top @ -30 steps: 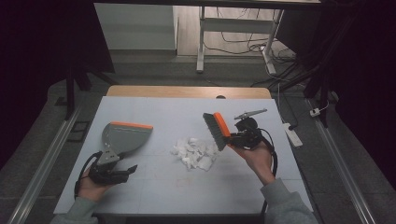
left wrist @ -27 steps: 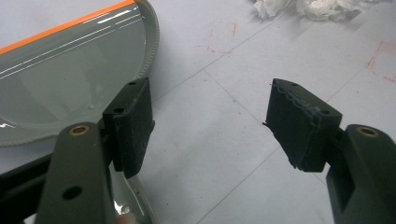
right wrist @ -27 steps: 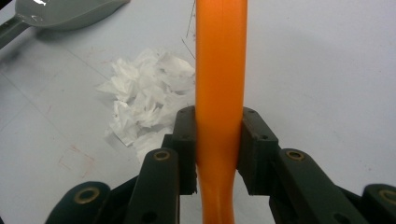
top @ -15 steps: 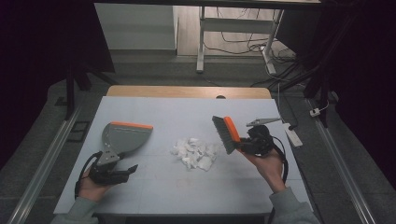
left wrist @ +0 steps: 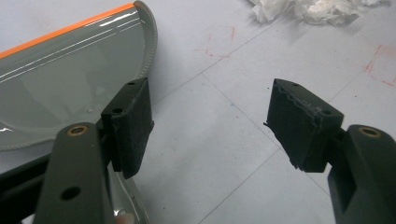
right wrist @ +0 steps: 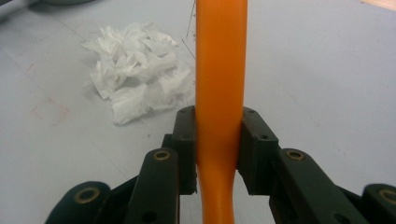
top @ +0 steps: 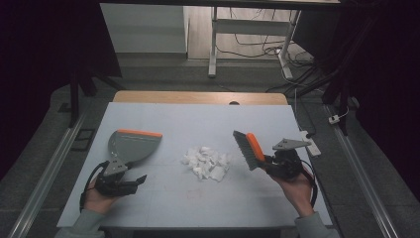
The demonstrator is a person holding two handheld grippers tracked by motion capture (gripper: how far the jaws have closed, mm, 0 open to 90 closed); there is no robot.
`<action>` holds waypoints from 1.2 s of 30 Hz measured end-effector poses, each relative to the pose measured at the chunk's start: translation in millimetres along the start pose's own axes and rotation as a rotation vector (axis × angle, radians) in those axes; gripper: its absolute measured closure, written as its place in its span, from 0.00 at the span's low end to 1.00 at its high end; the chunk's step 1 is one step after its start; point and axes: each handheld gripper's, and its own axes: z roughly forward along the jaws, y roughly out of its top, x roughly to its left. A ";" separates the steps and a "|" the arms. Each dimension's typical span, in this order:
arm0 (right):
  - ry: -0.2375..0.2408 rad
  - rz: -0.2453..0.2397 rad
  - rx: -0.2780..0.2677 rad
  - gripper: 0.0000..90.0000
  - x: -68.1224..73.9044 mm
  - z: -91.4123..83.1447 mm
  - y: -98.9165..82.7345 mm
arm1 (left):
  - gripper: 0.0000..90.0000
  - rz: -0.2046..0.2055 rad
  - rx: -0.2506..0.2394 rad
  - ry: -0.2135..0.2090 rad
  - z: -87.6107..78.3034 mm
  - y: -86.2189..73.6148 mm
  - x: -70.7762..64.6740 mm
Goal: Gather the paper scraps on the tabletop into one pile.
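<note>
While dustpan (top: 132, 145) idle, brush (top: 249, 150) (clamped) rightward, lower

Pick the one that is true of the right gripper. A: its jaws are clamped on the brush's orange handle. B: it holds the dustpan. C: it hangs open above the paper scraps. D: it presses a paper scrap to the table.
A: in the right gripper view, the right gripper has both pads pressed against the orange handle of the brush.
</note>
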 end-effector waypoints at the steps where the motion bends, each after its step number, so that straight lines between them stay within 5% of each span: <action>1: -0.005 -0.004 -0.006 0.78 -0.7 -1.6 -3.6 | 0.35 0.000 0.000 0.000 0.1 0.0 -0.2; 15: -0.032 -0.004 -0.064 0.78 -14.9 -10.0 -51.8 | 0.35 0.001 -0.002 -0.001 0.4 -0.2 -0.6; 36: -0.025 -0.019 -0.077 0.78 -13.0 -6.9 -54.7 | 0.35 0.005 -0.003 -0.003 0.2 -0.1 -0.9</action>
